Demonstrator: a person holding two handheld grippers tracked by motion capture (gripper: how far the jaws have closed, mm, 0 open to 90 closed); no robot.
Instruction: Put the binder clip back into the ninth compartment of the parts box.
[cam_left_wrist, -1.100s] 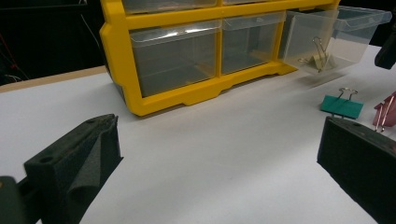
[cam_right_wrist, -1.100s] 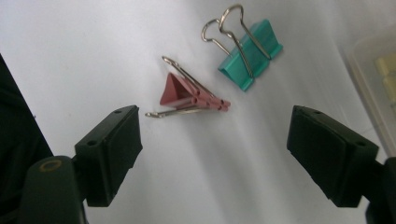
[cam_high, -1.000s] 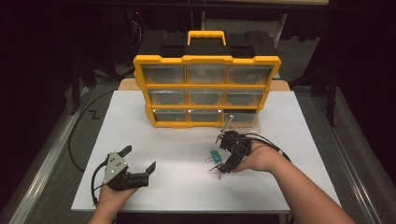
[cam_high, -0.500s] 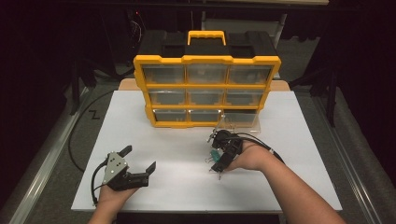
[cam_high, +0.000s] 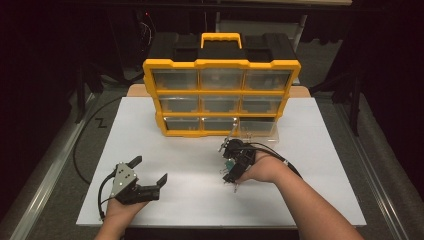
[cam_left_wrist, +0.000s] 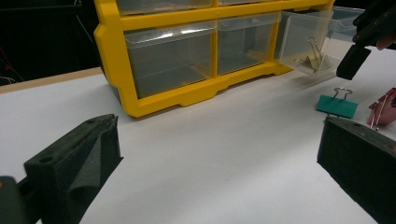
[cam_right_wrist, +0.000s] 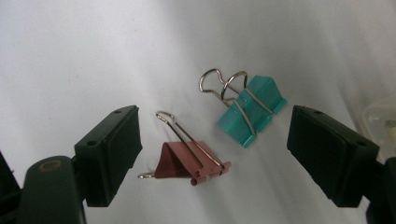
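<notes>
White sheet covers the tabletop across the centre and lower frame; a strip of bare wooden table peeks out behind it. Grey carpeted floor runs down both sides, with a metal rail at lower left. A black cable loops on the floor at left. Upper frame is dark, with dim furniture legs. Light falls on the sheet.

White tabletop lies open across the lower centre; yellow plastic drawer organiser blocks the upper centre, its clear drawer protruding.
</notes>
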